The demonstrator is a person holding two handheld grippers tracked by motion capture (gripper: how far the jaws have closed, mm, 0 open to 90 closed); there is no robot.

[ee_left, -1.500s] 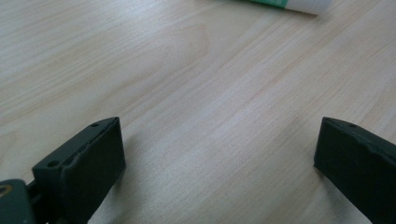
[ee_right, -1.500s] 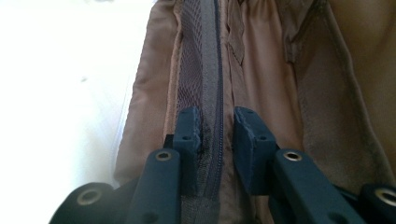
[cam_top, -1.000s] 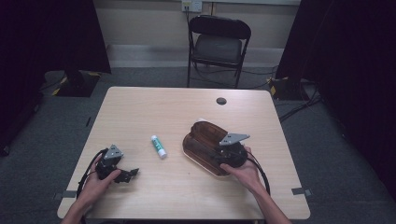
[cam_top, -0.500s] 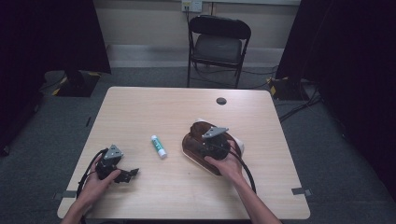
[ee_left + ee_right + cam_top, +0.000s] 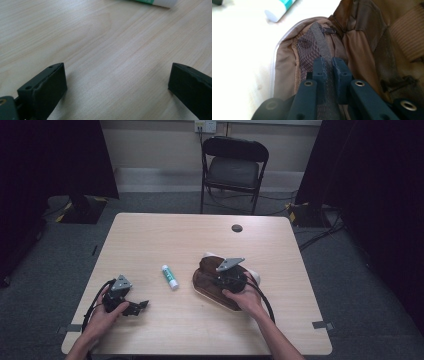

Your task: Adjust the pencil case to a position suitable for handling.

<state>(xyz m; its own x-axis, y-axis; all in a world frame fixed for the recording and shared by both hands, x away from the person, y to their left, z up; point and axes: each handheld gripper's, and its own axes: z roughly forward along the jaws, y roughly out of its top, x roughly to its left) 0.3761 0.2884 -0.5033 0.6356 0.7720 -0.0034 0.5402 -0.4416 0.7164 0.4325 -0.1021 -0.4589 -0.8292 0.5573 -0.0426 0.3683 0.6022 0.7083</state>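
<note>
Pouch (image 5: 210, 282) mesh edge (image 5: 325, 57) pinched in right gripper (image 5: 328, 66)

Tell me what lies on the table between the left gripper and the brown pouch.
A glue stick lies between the left gripper and the pouch in the high view; the table around it is otherwise bare.

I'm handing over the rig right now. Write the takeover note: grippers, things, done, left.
Right gripper: jaws just closed, shut on the mesh pocket's zipper band inside the open brown pouch.
Left gripper: open over bare table, holding nothing.
Glue stick: lies on the table between the grippers, left of the pouch.
Done: pouch open, band gripped.
Left: probably putting the glue stick into the pouch.
</note>
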